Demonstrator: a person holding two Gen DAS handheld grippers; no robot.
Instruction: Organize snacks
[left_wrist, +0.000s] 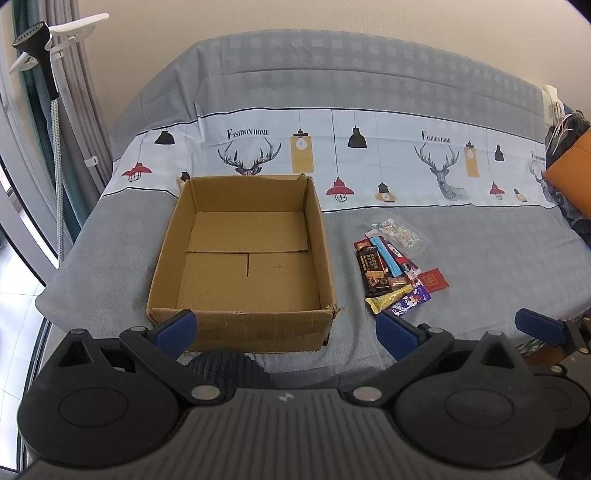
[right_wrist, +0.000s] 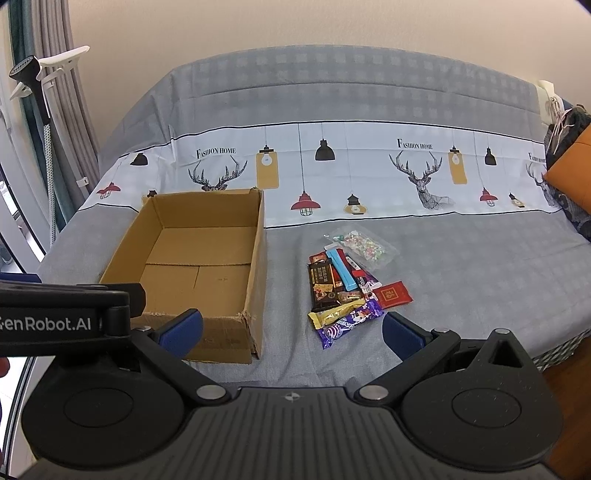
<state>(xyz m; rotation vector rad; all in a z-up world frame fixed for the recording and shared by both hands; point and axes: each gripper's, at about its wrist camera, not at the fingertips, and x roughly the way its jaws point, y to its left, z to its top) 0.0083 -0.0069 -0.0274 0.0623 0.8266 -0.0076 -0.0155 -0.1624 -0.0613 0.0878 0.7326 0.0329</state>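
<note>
Both tongs hover low over the near edge of a bed (left_wrist: 461, 258) covered with a grey sheet, pointing toward the far wall. The left tongs (left_wrist: 284, 328) stand wide apart with nothing between the blue pads; their left pad sits in front of the near wall of an open cardboard box (left_wrist: 240, 328), the right pad just near of the snack pile. The right tongs (right_wrist: 291, 330) are also spread wide and hold nothing; they are level with the left ones and to their right, with the left tool's black body showing at the left edge of the right wrist view.

The cardboard box lies on the left part of the bed, open side up, its long axis running near to far; nothing shows on its floor. The snacks (right_wrist: 343, 291) lie in a loose heap on the sheet to the right of the box, apart from it. A dark brown chocolate bar (right_wrist: 323, 284) lies with its long axis near to far, tilted slightly to the right at the near end. A light blue stick pack (right_wrist: 343, 271) lies beside it on the right, also near to far. A yellow bar (right_wrist: 336, 314) and a purple bar (right_wrist: 351, 321) at the near end of the heap run aslant, near-left to far-right, touching each other. A clear bag of small sweets (right_wrist: 364, 245) rests at the far right of the heap, and a flat red packet (right_wrist: 393, 295) lies at its right edge. A patterned band with lamps and deer heads crosses the sheet beyond them.
</note>
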